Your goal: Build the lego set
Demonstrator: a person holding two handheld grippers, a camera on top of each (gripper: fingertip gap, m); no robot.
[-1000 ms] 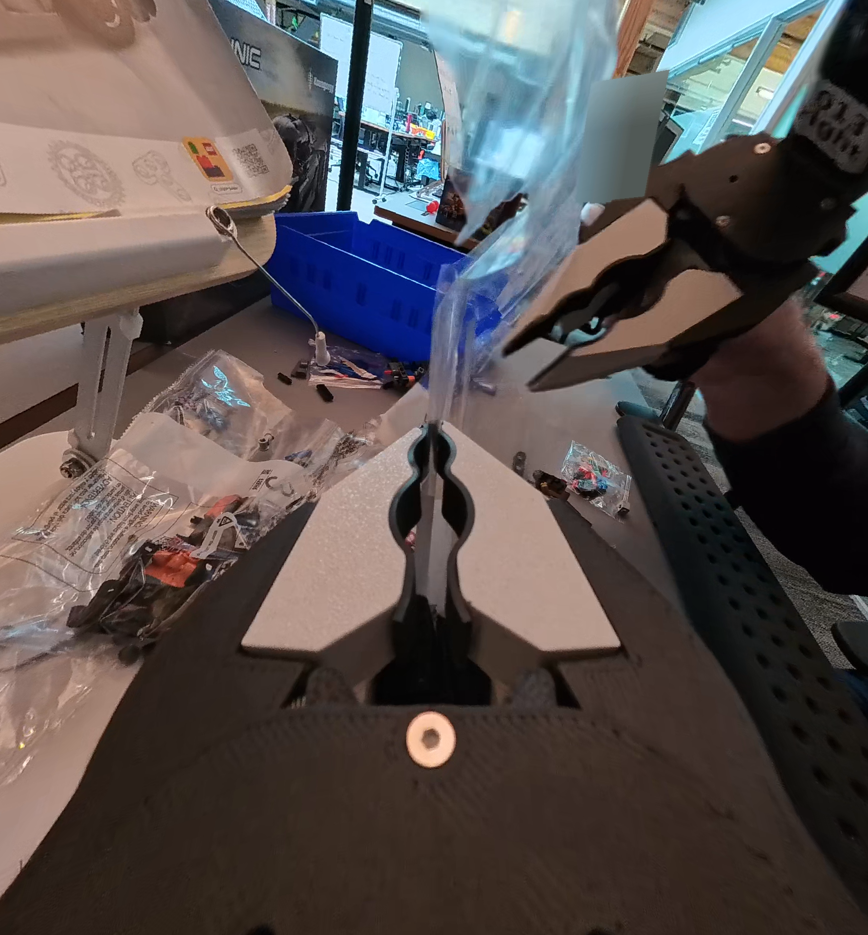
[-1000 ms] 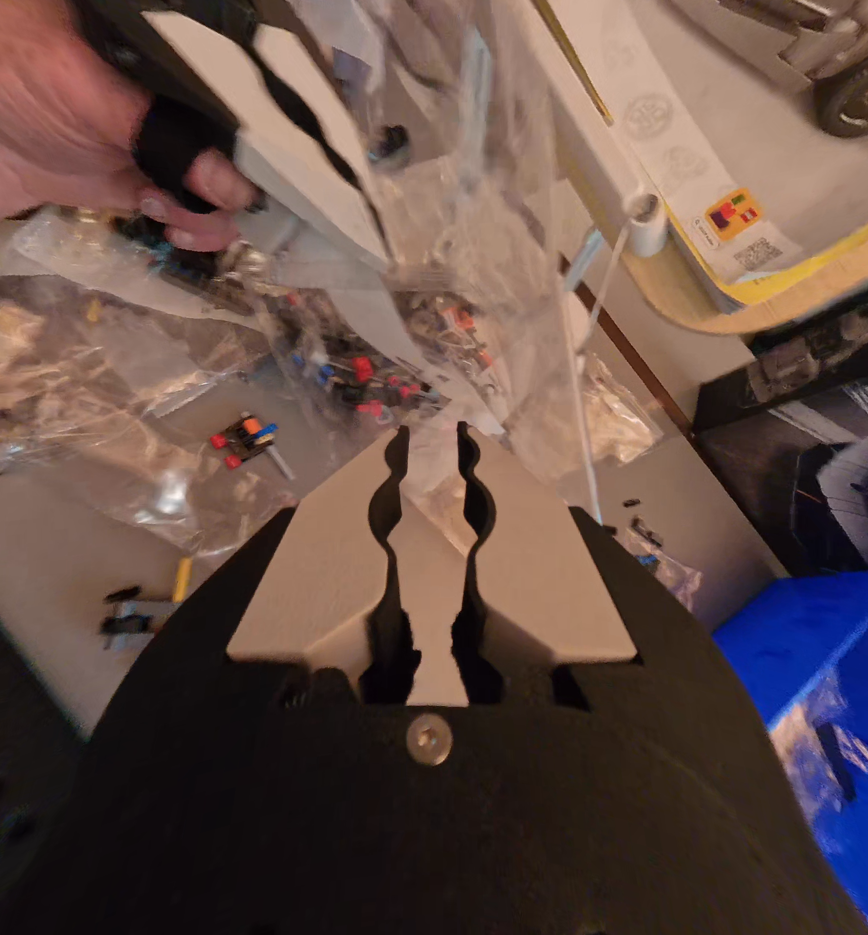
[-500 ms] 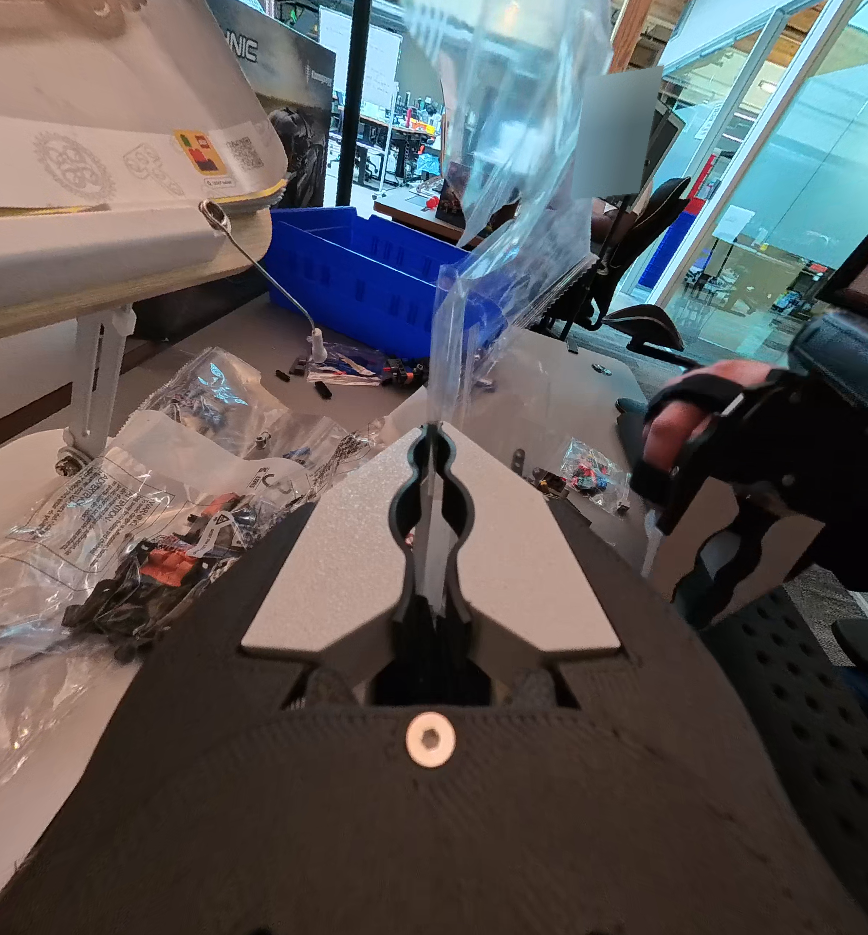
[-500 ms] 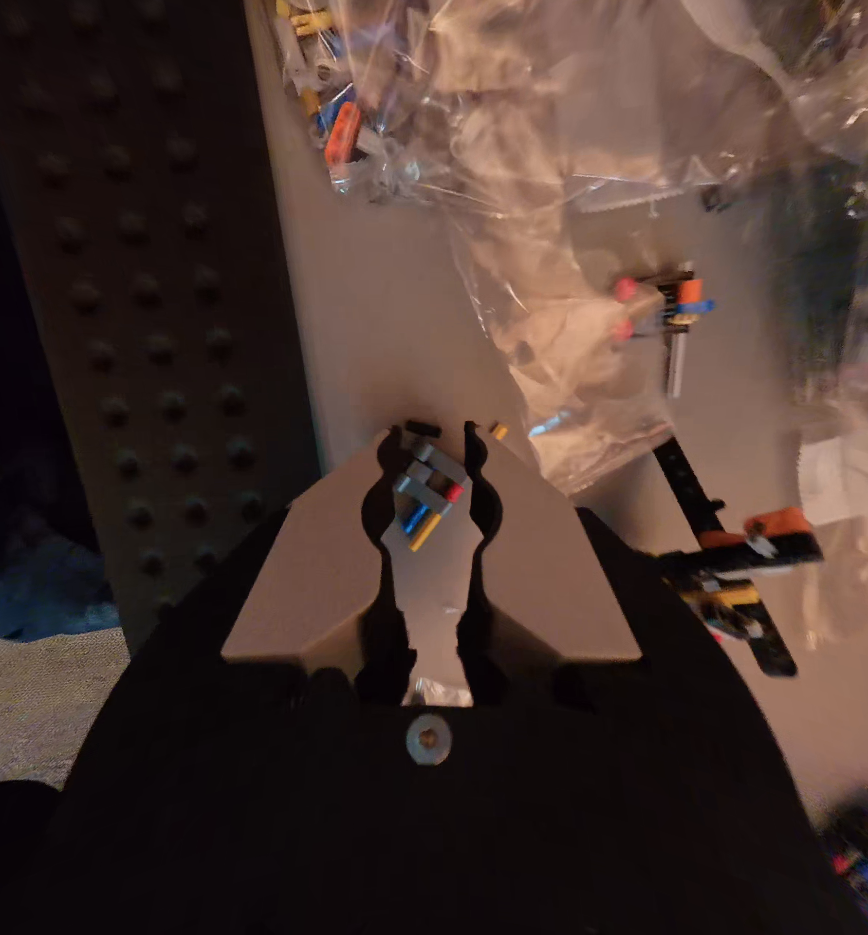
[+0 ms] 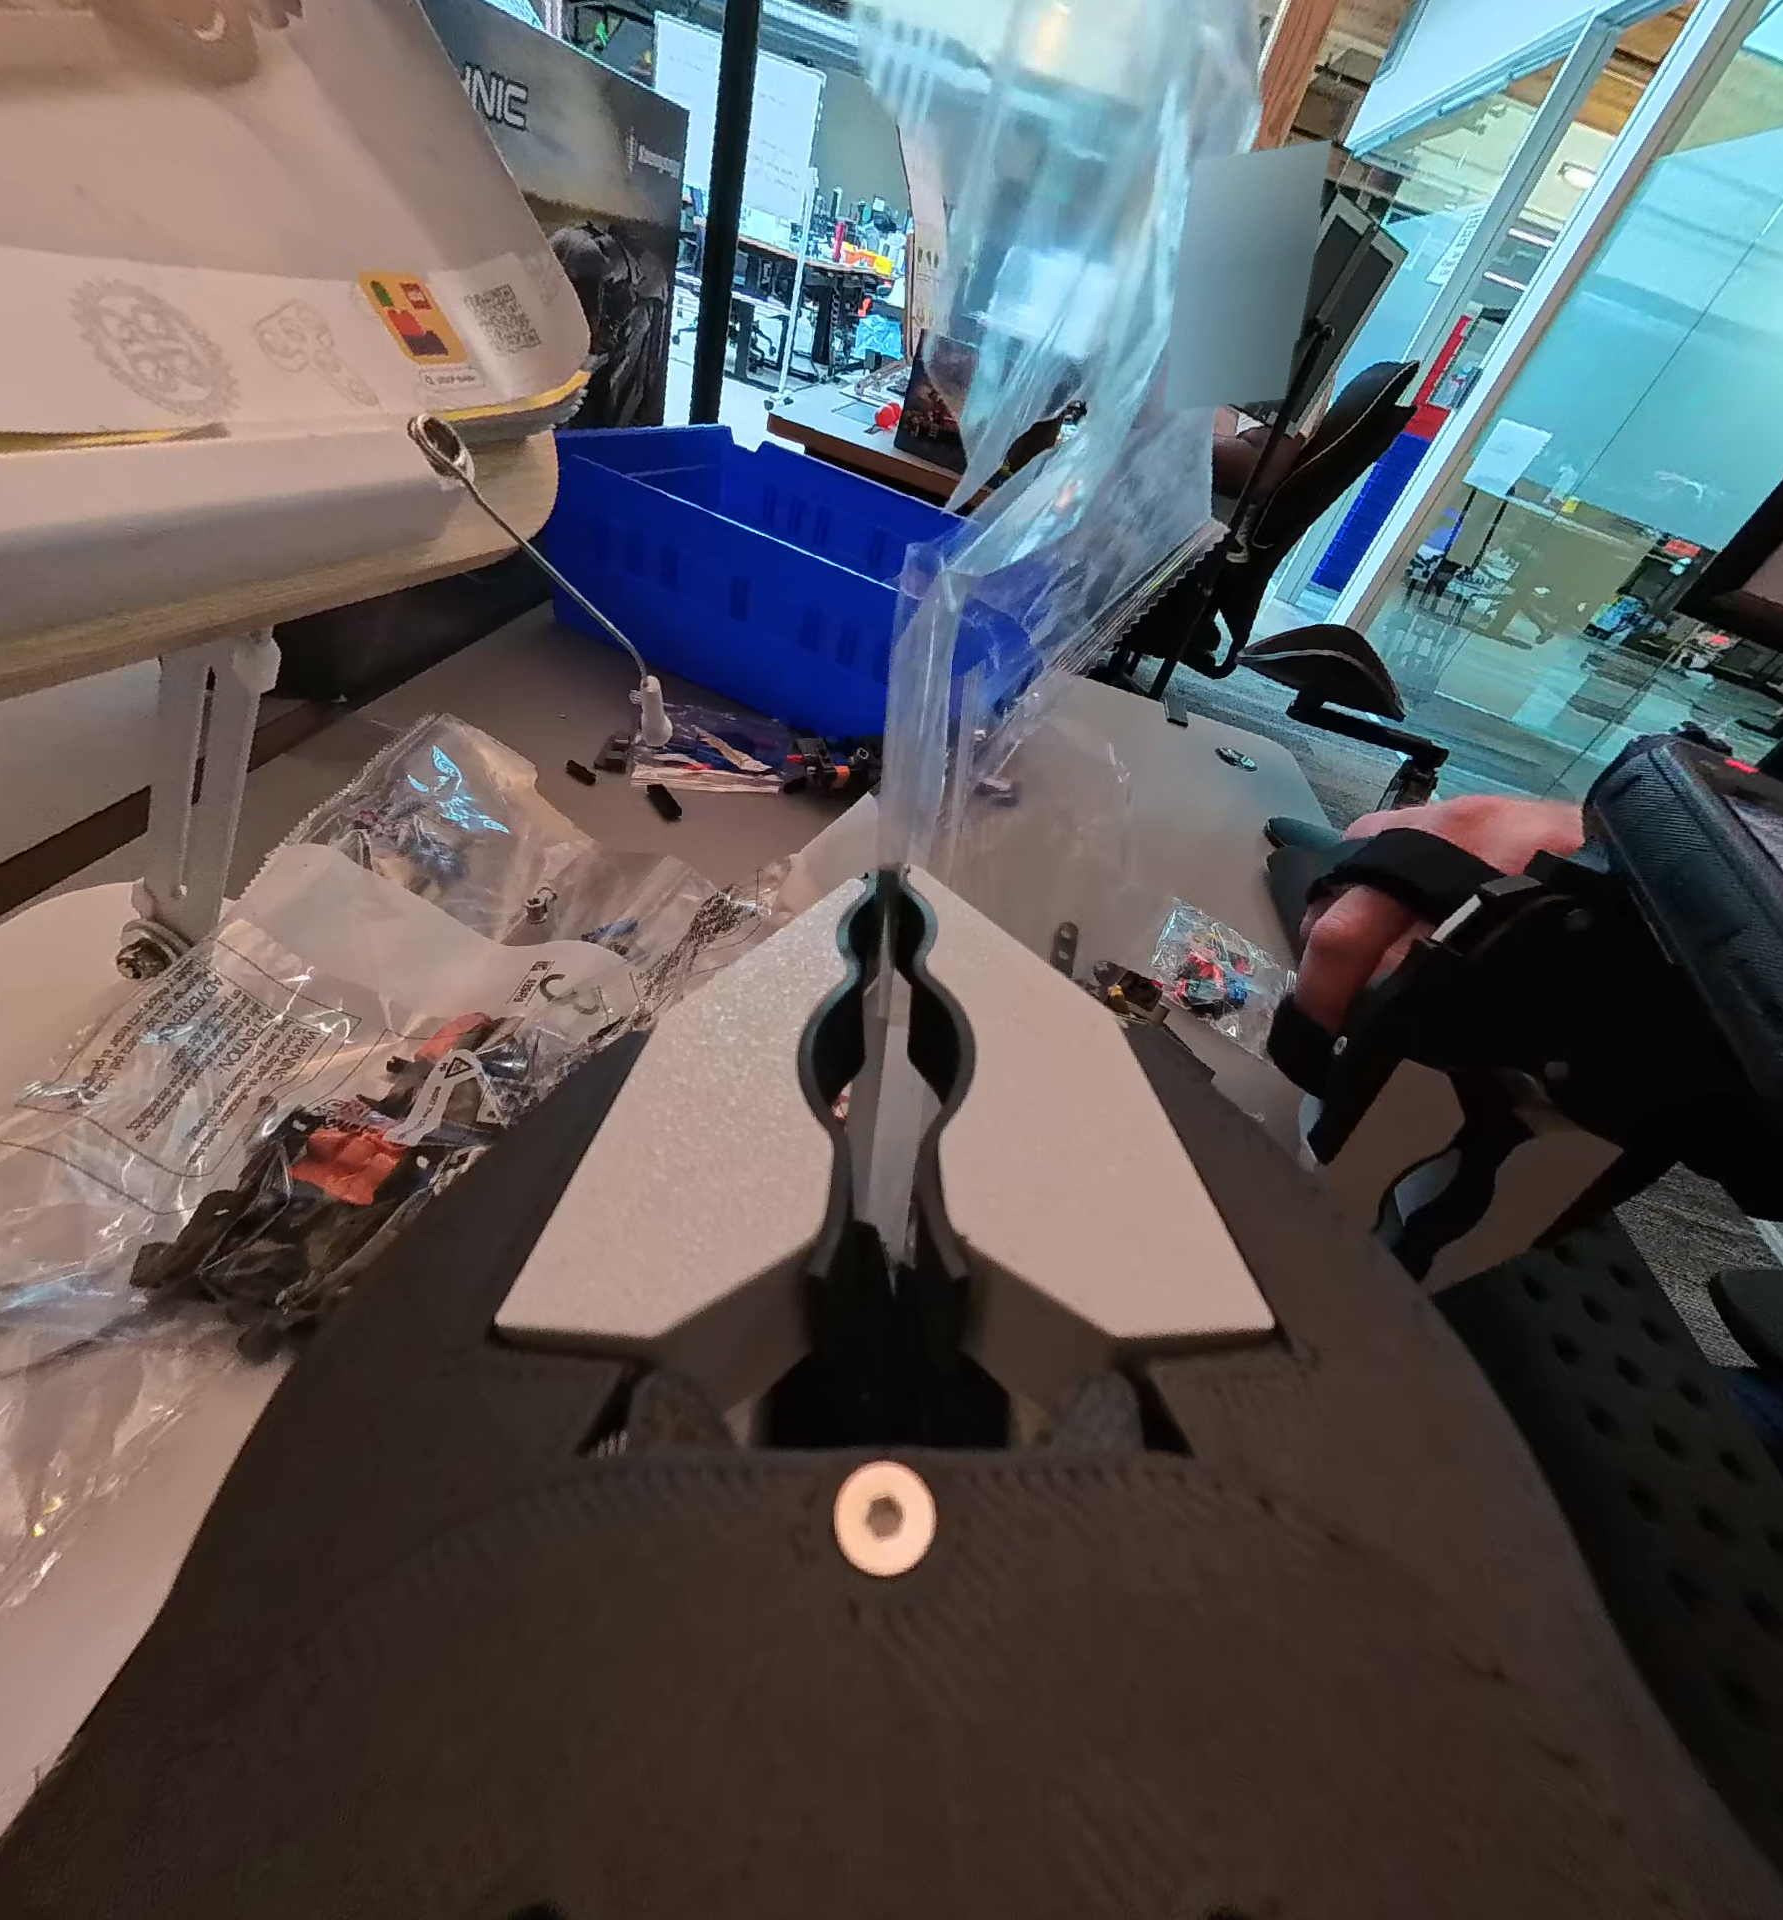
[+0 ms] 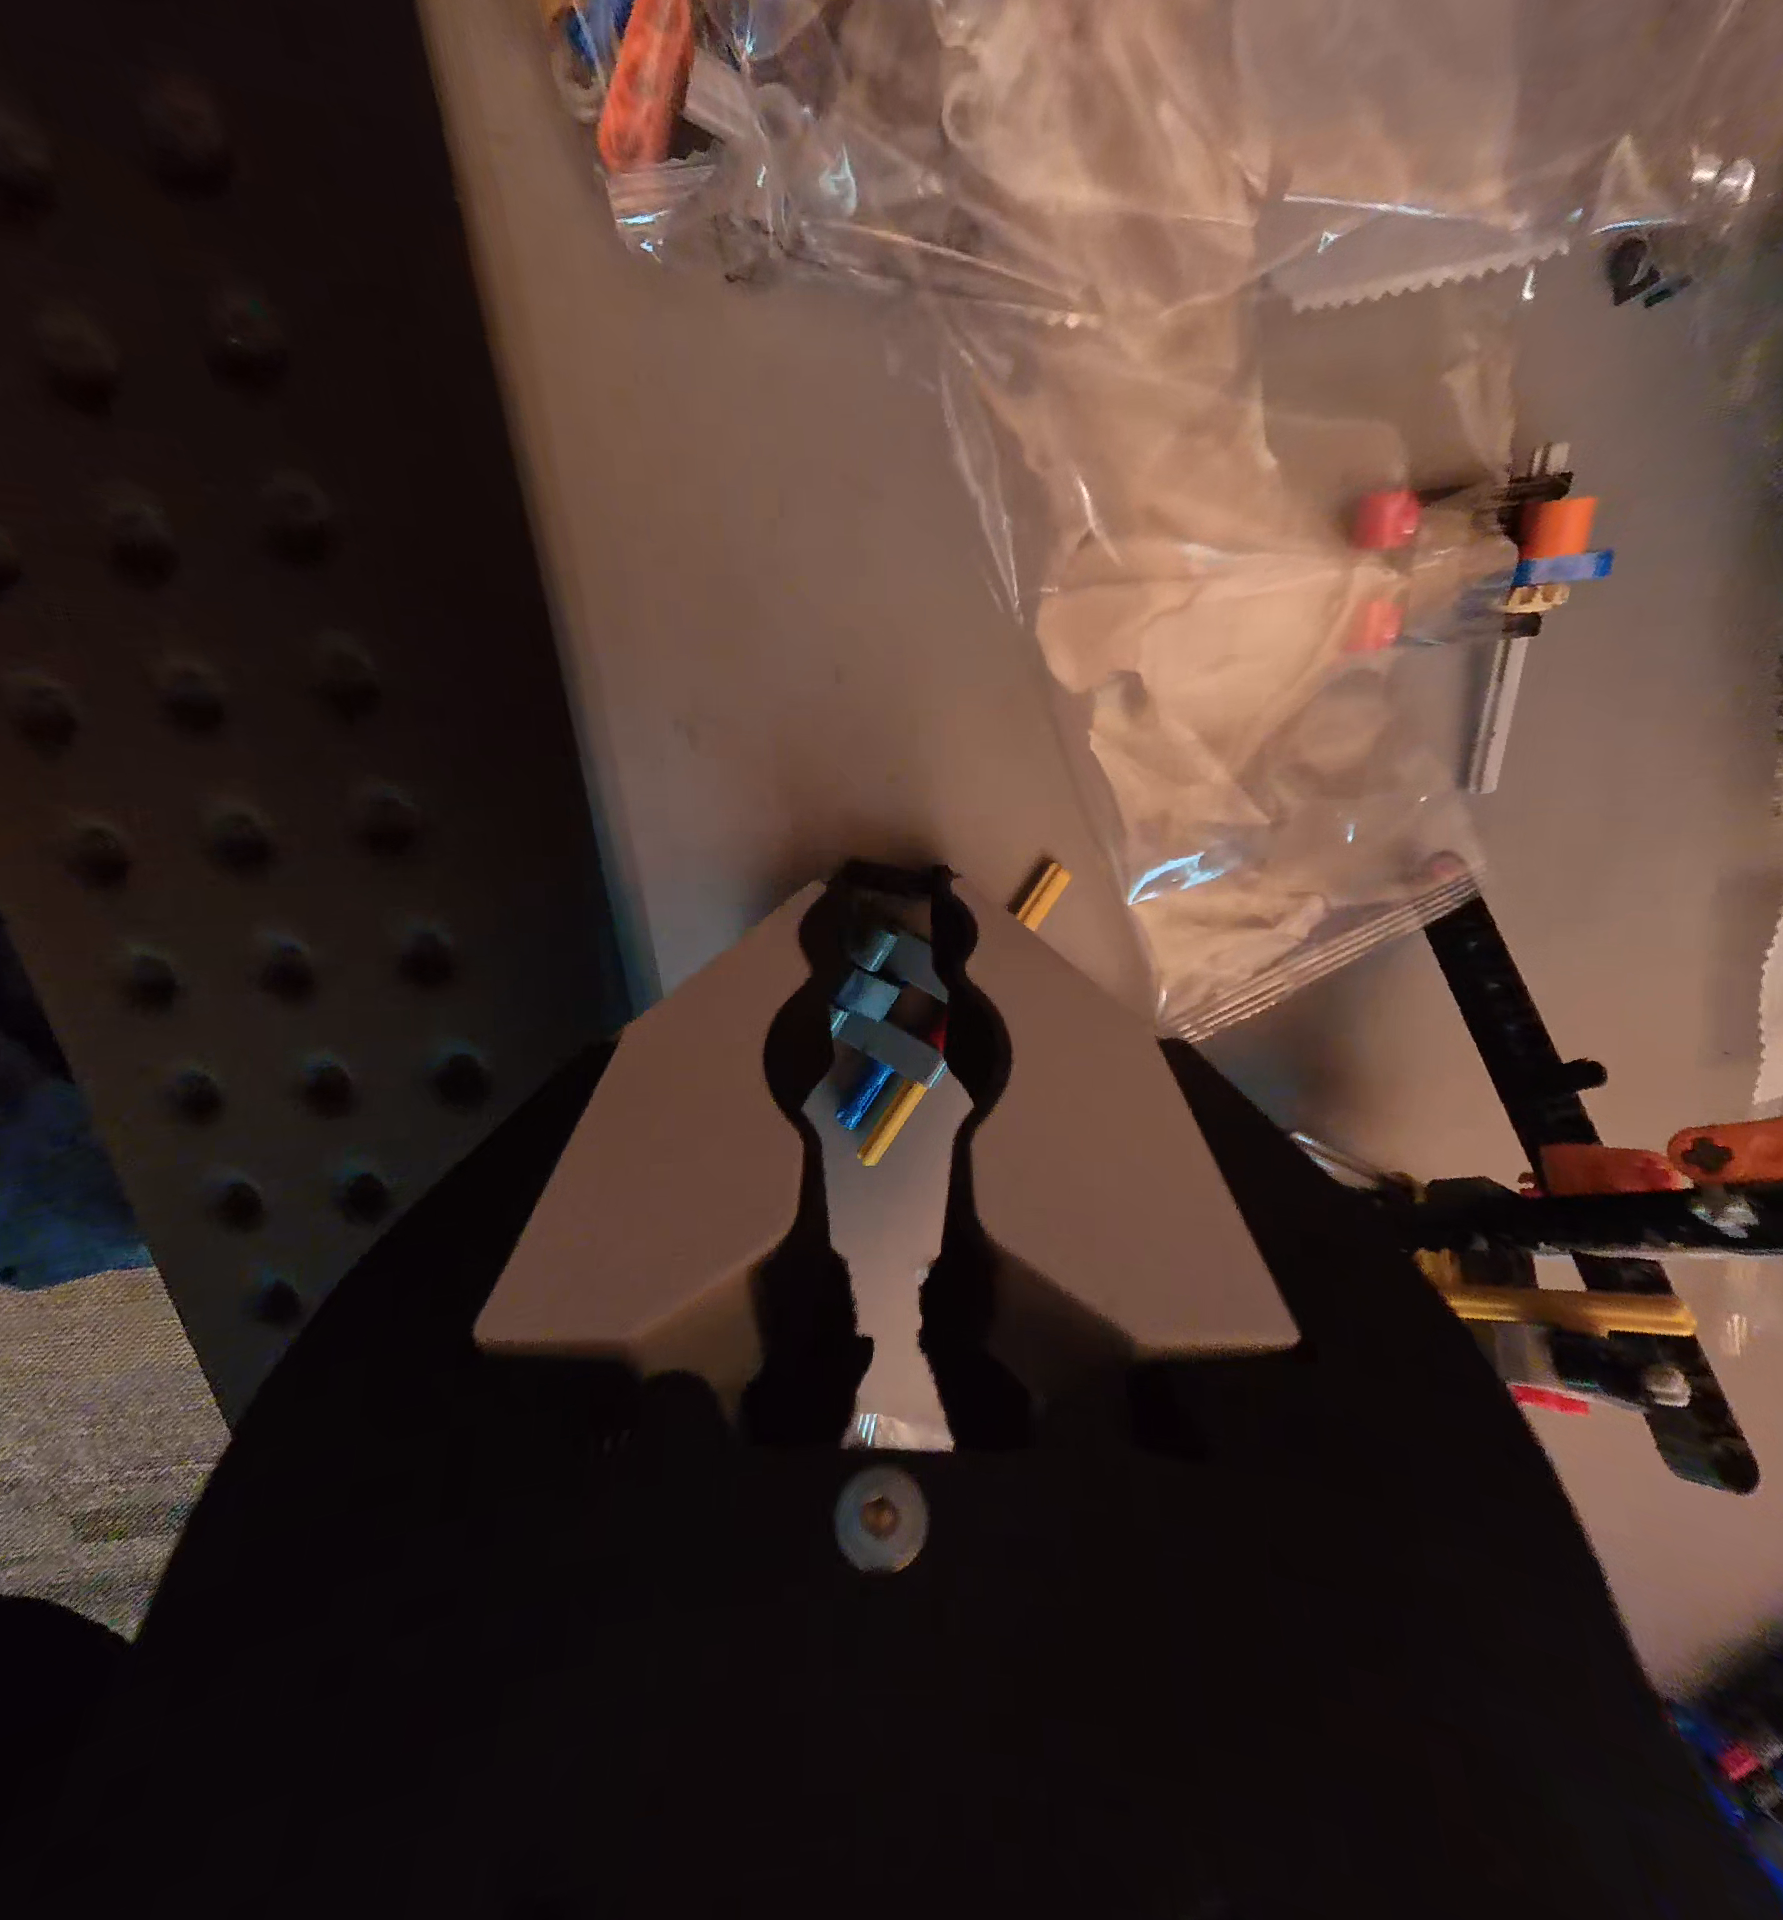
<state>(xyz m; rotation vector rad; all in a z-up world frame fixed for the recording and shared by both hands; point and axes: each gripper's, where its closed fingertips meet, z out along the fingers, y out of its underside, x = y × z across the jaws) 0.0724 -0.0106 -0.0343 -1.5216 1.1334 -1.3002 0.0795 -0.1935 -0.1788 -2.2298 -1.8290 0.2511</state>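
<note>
Two grippers work apart now. One second ago the right gripper (image 6: 892, 894) was up beside the clear plastic bag (image 5: 1032, 499); it has come down to the tabletop (image 6: 762, 582), and its fingers, a little apart, stand around a small cluster of grey, blue and yellow lego pieces (image 6: 892, 1039). I cannot tell if they pinch it yet. The left gripper (image 5: 887, 883) stays clamped on the emptied bag's edge. I think picking parts begins; the half-built assembly (image 6: 1593, 1236) lies nearby.
</note>
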